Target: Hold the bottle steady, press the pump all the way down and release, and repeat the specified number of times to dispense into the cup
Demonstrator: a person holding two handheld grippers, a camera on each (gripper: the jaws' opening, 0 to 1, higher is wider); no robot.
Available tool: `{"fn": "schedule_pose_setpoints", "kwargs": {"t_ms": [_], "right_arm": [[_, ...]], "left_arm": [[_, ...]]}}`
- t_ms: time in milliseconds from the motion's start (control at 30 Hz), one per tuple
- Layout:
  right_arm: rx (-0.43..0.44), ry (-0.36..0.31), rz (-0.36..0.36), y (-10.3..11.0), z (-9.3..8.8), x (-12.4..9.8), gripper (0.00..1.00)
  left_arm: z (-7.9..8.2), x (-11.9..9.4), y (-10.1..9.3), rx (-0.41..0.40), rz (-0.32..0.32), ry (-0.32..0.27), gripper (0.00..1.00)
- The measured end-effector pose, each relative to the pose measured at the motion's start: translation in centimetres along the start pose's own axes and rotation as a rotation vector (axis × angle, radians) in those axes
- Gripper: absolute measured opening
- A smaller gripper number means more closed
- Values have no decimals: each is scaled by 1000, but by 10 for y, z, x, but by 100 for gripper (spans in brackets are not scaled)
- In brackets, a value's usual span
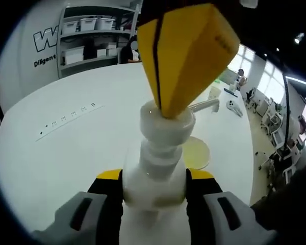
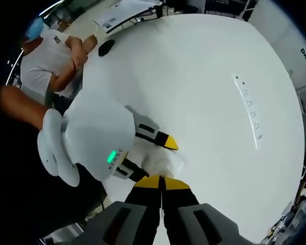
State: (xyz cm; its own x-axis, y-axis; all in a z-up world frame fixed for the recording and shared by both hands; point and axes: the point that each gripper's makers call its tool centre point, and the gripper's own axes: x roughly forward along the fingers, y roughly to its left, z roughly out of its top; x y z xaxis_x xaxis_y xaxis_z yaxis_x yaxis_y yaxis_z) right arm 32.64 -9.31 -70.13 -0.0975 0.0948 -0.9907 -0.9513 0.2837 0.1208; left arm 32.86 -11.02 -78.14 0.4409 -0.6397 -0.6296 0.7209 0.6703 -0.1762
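- The left tongs (image 1: 154,190) are closed on the white pump bottle (image 1: 154,184); their two black and yellow jaws press on the bottle's body from both sides, just under its neck.
- The bottle stands upright on the white round worktop (image 1: 66,148), directly in front of the left tongs.
- The pump head (image 1: 166,122) sits on top of the bottle, above the left tongs, and its spout (image 1: 204,105) points away to the right.
- The right tongs (image 1: 186,56) come from above in the left gripper view; their yellow tip touches the top of the pump head, and the jaws are together.
- In the right gripper view the right tongs (image 2: 161,182) have their jaws closed, with nothing between them, and the tip is on the white pump head (image 2: 166,162).
- In that same view the left tongs (image 2: 148,153) reach in from the left and hold the bottle just in front of the right tongs.
- A shallow round cup (image 1: 196,152) with a pale yellowish inside stands on the worktop beyond the bottle, to the right of the left tongs, under the side of the spout.
- A row of small dark marks (image 1: 66,118) lies on the worktop, far to the left of the left tongs.
- A person in a white shirt (image 2: 46,61) sits at the far edge of the worktop, well apart from the right tongs.
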Motion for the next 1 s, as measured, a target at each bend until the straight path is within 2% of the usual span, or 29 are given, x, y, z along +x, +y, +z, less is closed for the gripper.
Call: {"fn": "schedule_pose_setpoints", "kwargs": {"t_ms": [267, 400, 567, 633, 667, 700, 1000], "right_arm": [[10, 11, 17, 1, -1, 3, 0], [14, 30, 1, 2, -1, 4, 0], [28, 11, -11, 2, -2, 2, 0], [47, 12, -26, 4, -4, -2, 0], [14, -18, -54, 2, 2, -4, 0], [10, 3, -73, 4, -1, -7, 0], [-3, 0, -96, 6, -2, -8, 0]], "left_arm": [[-1, 1, 0, 1, -6, 1, 46], [-1, 1, 0, 0, -5, 2, 46], [-1, 1, 0, 3, -6, 1, 46], [-1, 1, 0, 0, -3, -4, 46], [-1, 1, 0, 3, -1, -4, 46], [-1, 1, 1, 0, 1, -2, 46], [-1, 0, 0, -8, 13, 8, 46]]}}
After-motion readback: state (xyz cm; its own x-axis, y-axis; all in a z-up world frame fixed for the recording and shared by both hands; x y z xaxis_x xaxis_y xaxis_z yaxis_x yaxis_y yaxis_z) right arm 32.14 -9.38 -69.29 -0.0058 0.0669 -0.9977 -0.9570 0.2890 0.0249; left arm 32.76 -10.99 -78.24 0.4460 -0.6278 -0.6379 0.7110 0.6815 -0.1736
